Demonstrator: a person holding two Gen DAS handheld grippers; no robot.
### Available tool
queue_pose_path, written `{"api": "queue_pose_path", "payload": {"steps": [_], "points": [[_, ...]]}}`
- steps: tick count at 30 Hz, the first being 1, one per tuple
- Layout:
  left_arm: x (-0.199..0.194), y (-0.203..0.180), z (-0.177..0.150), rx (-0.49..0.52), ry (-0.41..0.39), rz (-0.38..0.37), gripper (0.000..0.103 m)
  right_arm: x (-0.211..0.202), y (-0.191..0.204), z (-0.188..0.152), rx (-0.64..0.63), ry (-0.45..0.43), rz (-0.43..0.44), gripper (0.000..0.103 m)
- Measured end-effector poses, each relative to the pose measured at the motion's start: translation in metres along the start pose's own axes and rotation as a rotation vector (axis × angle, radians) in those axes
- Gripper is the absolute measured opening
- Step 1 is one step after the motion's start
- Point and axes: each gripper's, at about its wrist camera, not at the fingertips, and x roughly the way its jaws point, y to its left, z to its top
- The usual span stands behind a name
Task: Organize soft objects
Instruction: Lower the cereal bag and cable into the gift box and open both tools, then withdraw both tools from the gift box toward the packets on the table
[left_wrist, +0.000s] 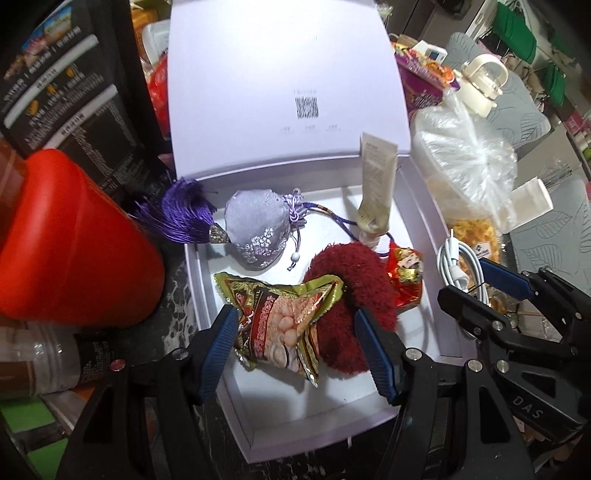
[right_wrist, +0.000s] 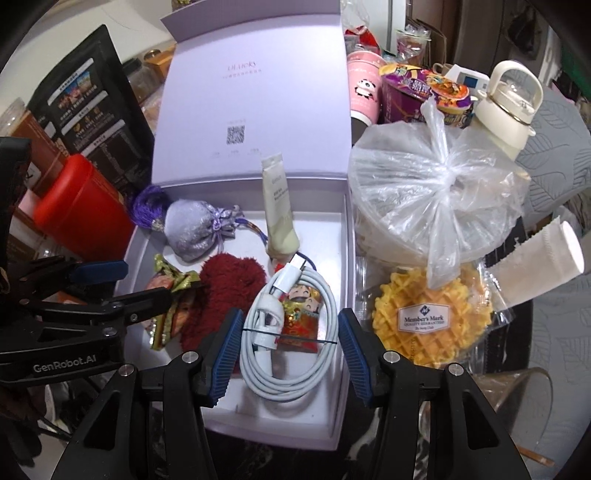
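Your left gripper (left_wrist: 295, 347) sits over the near-left part of the white box (left_wrist: 413, 410), fingers spread wide w/ the snack packet (left_wrist: 284, 325) lying between them. The left pad looks to be touching the packet's left edge; the right pad is clear of it, out over the red fuzzy pouch (left_wrist: 351, 291). So not clamped, nothing held. The packet's long axis runs roughly near-far, slightly tilted, so it crosses the finger gap the right way for a pinch across its width.

Your right gripper (right_wrist: 288, 343) is over the near-right part of the same box, fingers also released, the coiled white cable (right_wrist: 291, 332) between them and touching neither pad as far as I can tell. The coil lies on top of the small red doll charm (right_wrist: 303, 310), its plug end pointing far.

Which hand is nearer what: left hand owns the packet, right hand owns the cable. The two grippers are close side by side, so watch for a clash if both close in together.

Rest of the box: lilac sachet (left_wrist: 255, 229) w/ purple tassel (left_wrist: 177, 214) at far left, cream tube (left_wrist: 376, 184) leaning on the far wall by the open lid (left_wrist: 284, 74). Outside the box, right, on the desk: waffle pack (right_wrist: 428, 321) under a tied plastic bag (right_wrist: 436, 192).

My guess: most soft items are already in, and you're either settling or lifting these two.
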Motion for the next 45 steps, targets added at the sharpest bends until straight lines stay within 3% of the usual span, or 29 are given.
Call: {"api": "queue_pose_path", "payload": {"steps": [2,4,5,10,25,37,45], "points": [[-0.008,0.0,-0.003,-0.001,-0.011,0.0,0.065,-0.006,0.0,0.001,0.001,-0.004,-0.004,0.053],[-0.018,0.002,-0.004,-0.004,-0.022,0.003,0.065,-0.011,0.0,0.001,-0.001,-0.008,-0.012,0.064],[-0.022,0.001,-0.005,-0.005,-0.026,0.006,0.065,-0.014,0.002,0.002,-0.003,-0.015,-0.014,0.065],[-0.044,0.011,-0.009,-0.013,-0.047,0.009,0.065,-0.028,0.004,0.004,-0.019,-0.033,-0.019,0.065],[-0.113,-0.008,-0.021,0.004,-0.185,-0.003,0.065,-0.095,0.014,-0.007,-0.026,-0.15,-0.04,0.065],[-0.177,-0.034,-0.054,0.041,-0.323,-0.026,0.065,-0.162,0.017,-0.045,-0.006,-0.246,-0.057,0.065],[-0.195,-0.055,-0.09,0.048,-0.348,-0.034,0.065,-0.192,0.012,-0.084,-0.015,-0.268,-0.077,0.065]]}}
